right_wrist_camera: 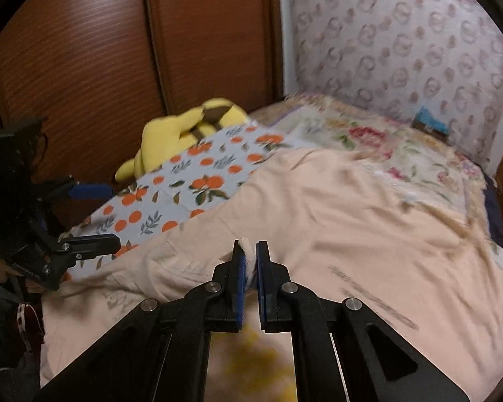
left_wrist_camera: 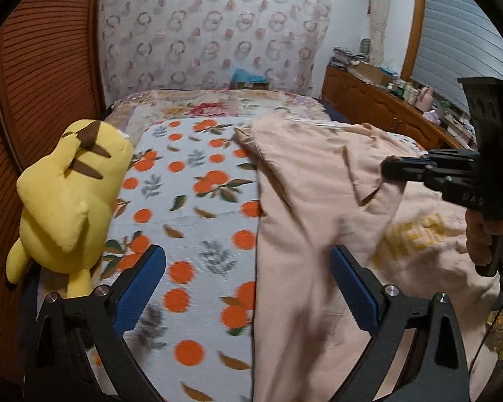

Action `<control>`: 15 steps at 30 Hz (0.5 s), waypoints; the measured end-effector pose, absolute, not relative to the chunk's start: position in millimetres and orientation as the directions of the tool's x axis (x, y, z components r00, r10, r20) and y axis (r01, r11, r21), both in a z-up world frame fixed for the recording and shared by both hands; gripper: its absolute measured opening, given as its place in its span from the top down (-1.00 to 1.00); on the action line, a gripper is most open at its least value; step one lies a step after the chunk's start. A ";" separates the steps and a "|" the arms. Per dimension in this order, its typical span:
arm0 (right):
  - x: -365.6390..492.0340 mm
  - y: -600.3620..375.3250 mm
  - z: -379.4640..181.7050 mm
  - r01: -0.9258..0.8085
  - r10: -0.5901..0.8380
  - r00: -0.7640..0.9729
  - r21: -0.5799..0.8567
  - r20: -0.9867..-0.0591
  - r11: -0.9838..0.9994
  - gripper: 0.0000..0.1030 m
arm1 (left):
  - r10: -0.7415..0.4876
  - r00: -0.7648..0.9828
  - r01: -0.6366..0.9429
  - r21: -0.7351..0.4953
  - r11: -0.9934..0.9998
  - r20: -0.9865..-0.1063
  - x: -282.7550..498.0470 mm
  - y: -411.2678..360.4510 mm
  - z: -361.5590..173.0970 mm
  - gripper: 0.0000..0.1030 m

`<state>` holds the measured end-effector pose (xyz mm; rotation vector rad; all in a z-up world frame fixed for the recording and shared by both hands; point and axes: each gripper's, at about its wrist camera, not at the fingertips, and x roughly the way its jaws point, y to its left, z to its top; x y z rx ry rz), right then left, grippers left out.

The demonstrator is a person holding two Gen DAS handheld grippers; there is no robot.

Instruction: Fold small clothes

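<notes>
Pinching soft rumpled peach garment, right gripper, ribbed blue pads

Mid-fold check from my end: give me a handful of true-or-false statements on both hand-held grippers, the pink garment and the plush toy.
1. The right hand-held gripper is shut on a fold of the pale pink garment. True.
2. The left hand-held gripper also clamps the garment. False: its jaws stand wide open with no cloth pinched between them.
3. The yellow plush toy lies on top of the garment. False: it sits apart, at the edge of the orange-print blanket by the wooden wardrobe.
4. The garment bears yellow lettering. True.
5. The garment is already folded into a neat square. False: it lies spread and rumpled.
</notes>
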<state>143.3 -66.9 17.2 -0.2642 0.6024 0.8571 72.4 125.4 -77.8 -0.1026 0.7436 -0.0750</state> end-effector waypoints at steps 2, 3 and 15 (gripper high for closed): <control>133.3 -84.3 16.9 -0.751 0.614 0.528 0.014 -0.586 0.660 0.88 | -0.119 0.734 0.055 -0.117 0.992 -0.668 72.5 114.9 -75.2 -0.87; 129.7 -88.9 15.0 -0.742 0.600 0.545 -0.004 -0.586 0.670 0.88 | -0.128 0.736 0.064 -0.119 0.991 -0.665 72.7 112.4 -74.4 -0.83; 128.5 -97.2 -11.9 -0.697 0.546 0.559 0.002 -0.624 0.717 0.25 | -0.135 0.703 0.118 -0.073 0.990 -0.698 78.2 72.7 -84.0 -0.83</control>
